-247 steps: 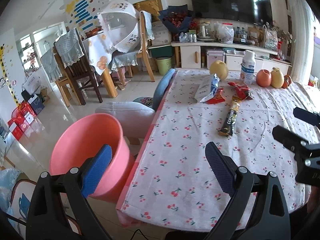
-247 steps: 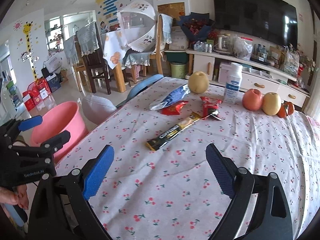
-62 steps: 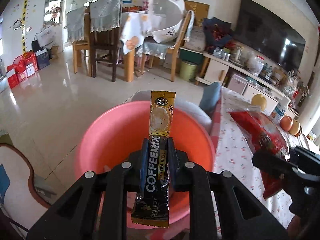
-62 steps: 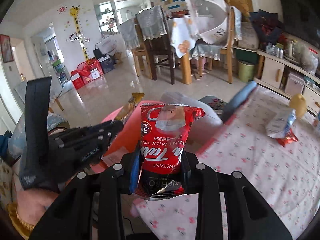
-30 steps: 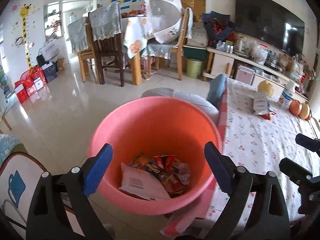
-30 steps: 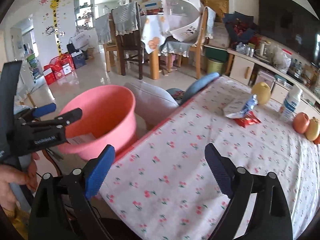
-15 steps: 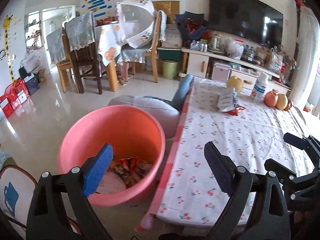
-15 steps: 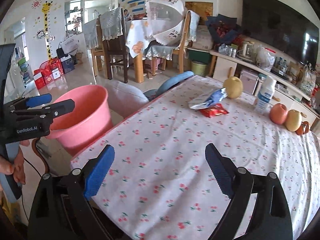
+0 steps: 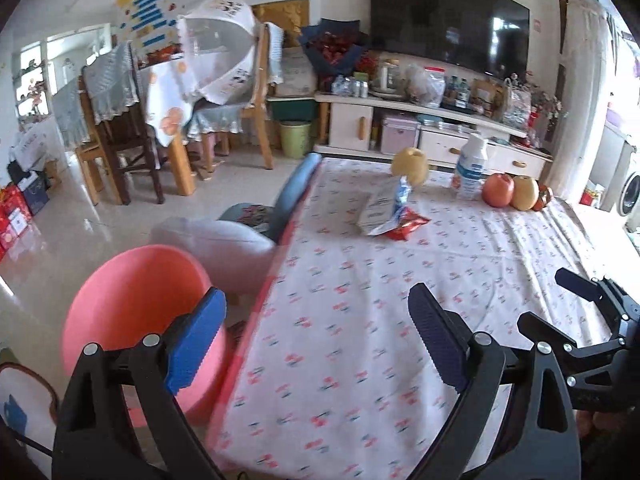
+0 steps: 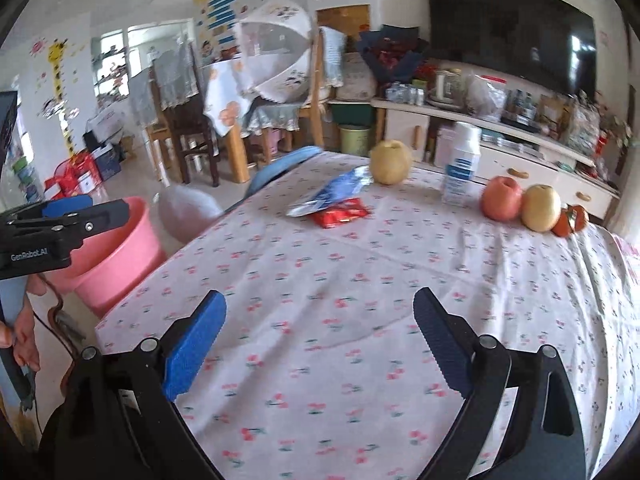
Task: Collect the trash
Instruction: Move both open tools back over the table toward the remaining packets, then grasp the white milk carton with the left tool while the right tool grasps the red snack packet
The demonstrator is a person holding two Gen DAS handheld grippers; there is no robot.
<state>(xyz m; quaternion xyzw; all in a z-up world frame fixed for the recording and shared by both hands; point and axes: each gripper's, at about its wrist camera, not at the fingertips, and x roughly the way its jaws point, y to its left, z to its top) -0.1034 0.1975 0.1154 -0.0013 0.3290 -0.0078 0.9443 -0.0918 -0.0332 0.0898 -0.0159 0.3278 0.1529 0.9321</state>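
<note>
A blue-and-silver wrapper [image 9: 384,206] [image 10: 332,192] lies on a small red packet [image 9: 404,227] [image 10: 342,212] toward the far end of the cherry-print table [image 9: 380,320] [image 10: 360,300]. The pink bucket [image 9: 132,304] [image 10: 120,256] stands on the floor off the table's left corner. My left gripper [image 9: 316,336] is open over the table's near left corner, with nothing between its fingers. My right gripper [image 10: 320,340] is open above the near part of the table, holding nothing. In the left wrist view the right gripper [image 9: 576,304] shows at the right; in the right wrist view the left gripper [image 10: 72,212] hangs over the bucket.
A yellow pear [image 10: 390,162], a white bottle [image 10: 460,164], a red apple [image 10: 502,198], another pear [image 10: 540,208] and small orange fruit [image 10: 572,220] line the table's far end. A grey cushioned stool [image 9: 216,248] and blue chair back [image 9: 296,196] stand beside the table.
Both grippers held packets over the bucket two seconds ago, then let them drop in. Since then both have swung right, from the bucket toward the table.
</note>
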